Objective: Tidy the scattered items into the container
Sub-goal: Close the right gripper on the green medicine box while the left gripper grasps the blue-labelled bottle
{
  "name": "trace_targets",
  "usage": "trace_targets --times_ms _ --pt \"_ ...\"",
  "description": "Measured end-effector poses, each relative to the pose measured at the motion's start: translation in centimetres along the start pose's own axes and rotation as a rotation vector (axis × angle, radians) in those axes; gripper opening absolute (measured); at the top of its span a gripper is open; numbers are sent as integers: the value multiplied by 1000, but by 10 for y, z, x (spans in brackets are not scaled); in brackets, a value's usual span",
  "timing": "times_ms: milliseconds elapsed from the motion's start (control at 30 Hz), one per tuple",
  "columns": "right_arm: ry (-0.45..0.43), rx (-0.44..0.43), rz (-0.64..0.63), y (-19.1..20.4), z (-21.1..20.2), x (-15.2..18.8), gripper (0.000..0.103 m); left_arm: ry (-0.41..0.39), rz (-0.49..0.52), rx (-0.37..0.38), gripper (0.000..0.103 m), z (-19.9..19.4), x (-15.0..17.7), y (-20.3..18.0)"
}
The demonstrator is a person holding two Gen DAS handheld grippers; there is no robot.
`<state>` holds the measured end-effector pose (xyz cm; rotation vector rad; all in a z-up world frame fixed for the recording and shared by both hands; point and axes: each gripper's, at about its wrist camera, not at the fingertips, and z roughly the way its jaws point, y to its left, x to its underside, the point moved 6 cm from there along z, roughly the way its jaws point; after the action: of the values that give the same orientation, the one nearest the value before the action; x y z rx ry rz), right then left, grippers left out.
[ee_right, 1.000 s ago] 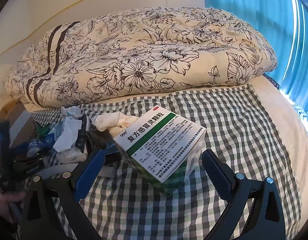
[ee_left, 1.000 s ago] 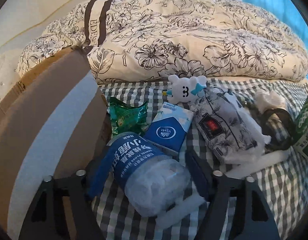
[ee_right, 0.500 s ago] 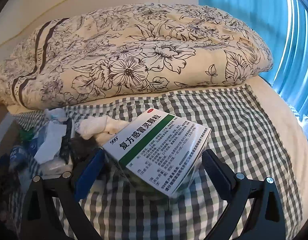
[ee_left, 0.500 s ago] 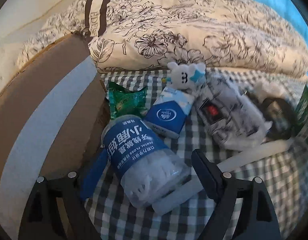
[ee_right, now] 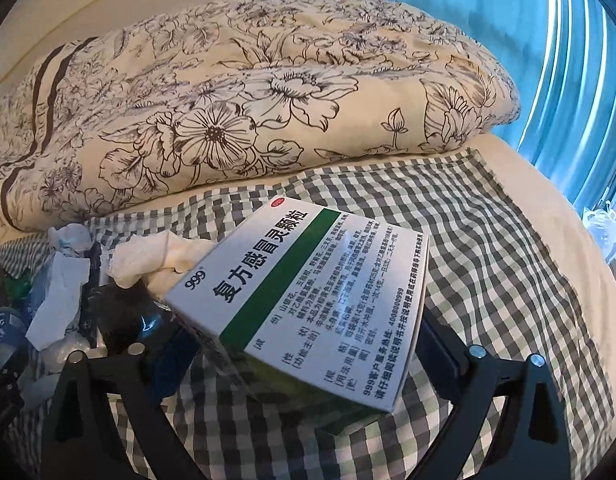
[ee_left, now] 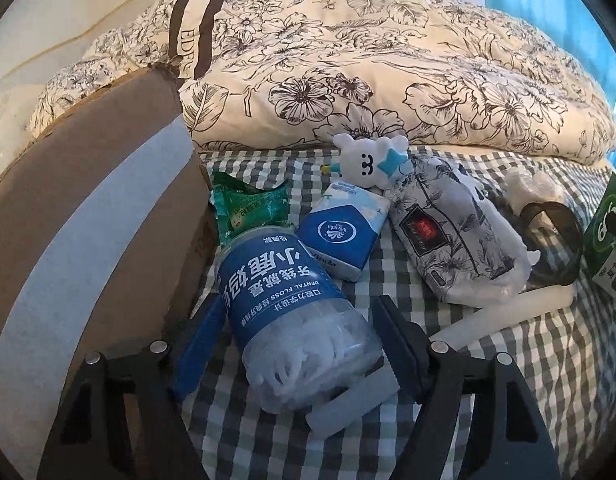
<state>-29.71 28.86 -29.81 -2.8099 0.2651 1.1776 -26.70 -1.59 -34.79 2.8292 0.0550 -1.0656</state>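
Left tool (ee_left: 300,344) closing around floss jar (ee_left: 292,312) beside cardboard box (ee_left: 88,240), right tool (ee_right: 308,360) clamped on medicine box (ee_right: 308,304).

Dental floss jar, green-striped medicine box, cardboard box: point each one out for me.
dental floss jar (ee_left: 286,300): left wrist view, on its blue label.
medicine box (ee_right: 308,308): right wrist view, on its printed top face.
cardboard box (ee_left: 88,216): left wrist view, on its outer wall.

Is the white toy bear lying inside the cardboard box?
No, the white toy bear lies on the checked cloth, at the foot of the floral pillow, right of the cardboard box.
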Motion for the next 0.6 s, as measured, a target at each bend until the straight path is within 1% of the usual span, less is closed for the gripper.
trace_targets --times_ms 100,300,433,600 --pt "-20 -13 16 -6 -7 0 92 -2 -13 22 71 -4 0 2" --pt "-47 -43 38 -17 -23 -3 91 3 -12 32 66 -11 2 4" --pt "-66 -63 38 -19 -37 -6 90 1 -7 45 64 -18 2 1" --pt "-105 -97 44 -17 -61 -12 90 -19 7 54 58 -35 0 -2"
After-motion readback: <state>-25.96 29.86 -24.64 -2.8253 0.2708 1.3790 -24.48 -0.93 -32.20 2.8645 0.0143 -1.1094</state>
